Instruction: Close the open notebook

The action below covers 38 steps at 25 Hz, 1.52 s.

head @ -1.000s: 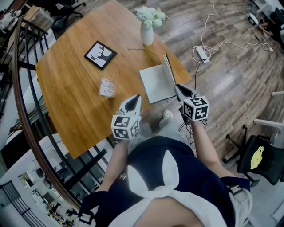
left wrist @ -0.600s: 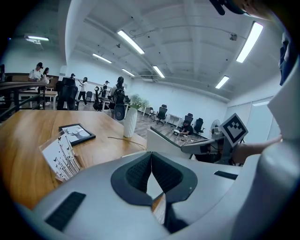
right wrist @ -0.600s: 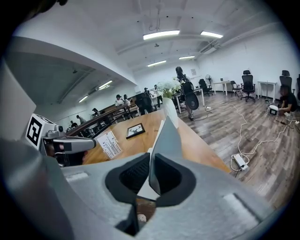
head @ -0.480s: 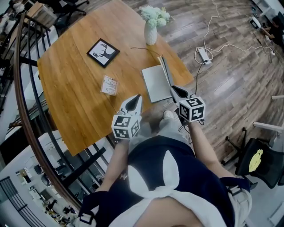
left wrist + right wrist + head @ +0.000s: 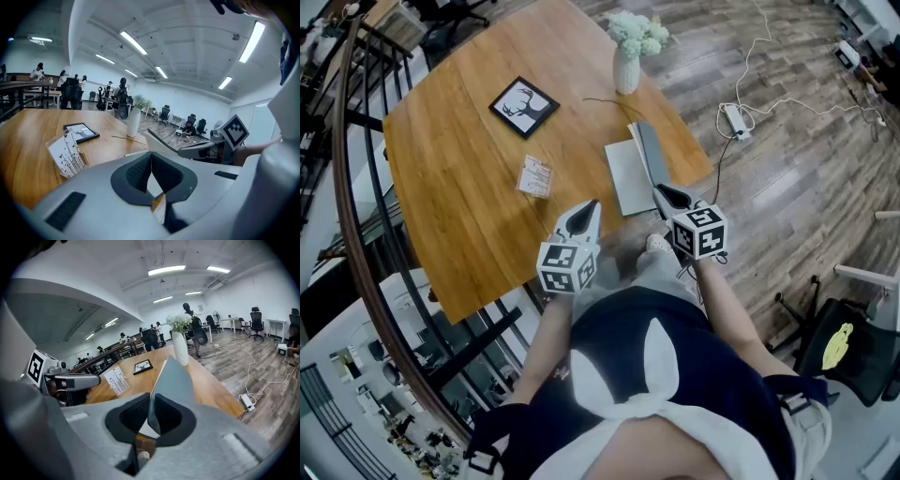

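Swinging leftward since a second ago, the right gripper (image 5: pixel 664 193) brings the grey cover (image 5: pixel 651 155) in, tilted over the white page. On the table (image 5: pixel 459 178), the half-shut notebook (image 5: pixel 628 178) lies near the vase (image 5: pixel 626 70), on the person's side of it. The right jaws pinch the cover's edge. The left gripper (image 5: pixel 584 212), farther from the vase, hovers with jaws together, holding nothing. A frame (image 5: pixel 524 106) sits left of the vase, a card (image 5: pixel 535 176) lower left, well apart.
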Motion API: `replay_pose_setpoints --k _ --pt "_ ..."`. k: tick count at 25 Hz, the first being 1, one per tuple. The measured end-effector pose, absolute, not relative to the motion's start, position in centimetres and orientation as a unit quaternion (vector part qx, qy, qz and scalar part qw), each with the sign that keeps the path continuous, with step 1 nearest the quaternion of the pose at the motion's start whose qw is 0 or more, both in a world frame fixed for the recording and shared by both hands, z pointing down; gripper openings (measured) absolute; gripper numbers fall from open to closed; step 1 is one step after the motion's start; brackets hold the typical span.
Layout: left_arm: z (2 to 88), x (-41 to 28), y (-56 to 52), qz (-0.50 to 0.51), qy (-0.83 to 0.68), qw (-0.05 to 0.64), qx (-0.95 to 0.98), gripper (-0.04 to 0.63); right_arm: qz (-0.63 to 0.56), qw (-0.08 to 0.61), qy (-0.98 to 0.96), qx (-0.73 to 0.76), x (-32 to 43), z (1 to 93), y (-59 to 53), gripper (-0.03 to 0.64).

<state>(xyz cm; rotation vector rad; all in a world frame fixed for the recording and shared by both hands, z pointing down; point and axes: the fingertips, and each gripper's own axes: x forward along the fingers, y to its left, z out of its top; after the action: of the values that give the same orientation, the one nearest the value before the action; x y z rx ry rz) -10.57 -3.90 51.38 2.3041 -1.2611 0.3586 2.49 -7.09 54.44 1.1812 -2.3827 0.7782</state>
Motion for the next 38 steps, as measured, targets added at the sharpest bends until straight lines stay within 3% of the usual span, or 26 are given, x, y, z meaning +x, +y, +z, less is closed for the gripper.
replay_pose_setpoints --k 38 --pt "52.3 -12.1 -3.5 0.134 -0.480 0.257 0.828 0.018 0.272 0.228 -0.860 0.367 -2.4 57.5 -6.5 0.038"
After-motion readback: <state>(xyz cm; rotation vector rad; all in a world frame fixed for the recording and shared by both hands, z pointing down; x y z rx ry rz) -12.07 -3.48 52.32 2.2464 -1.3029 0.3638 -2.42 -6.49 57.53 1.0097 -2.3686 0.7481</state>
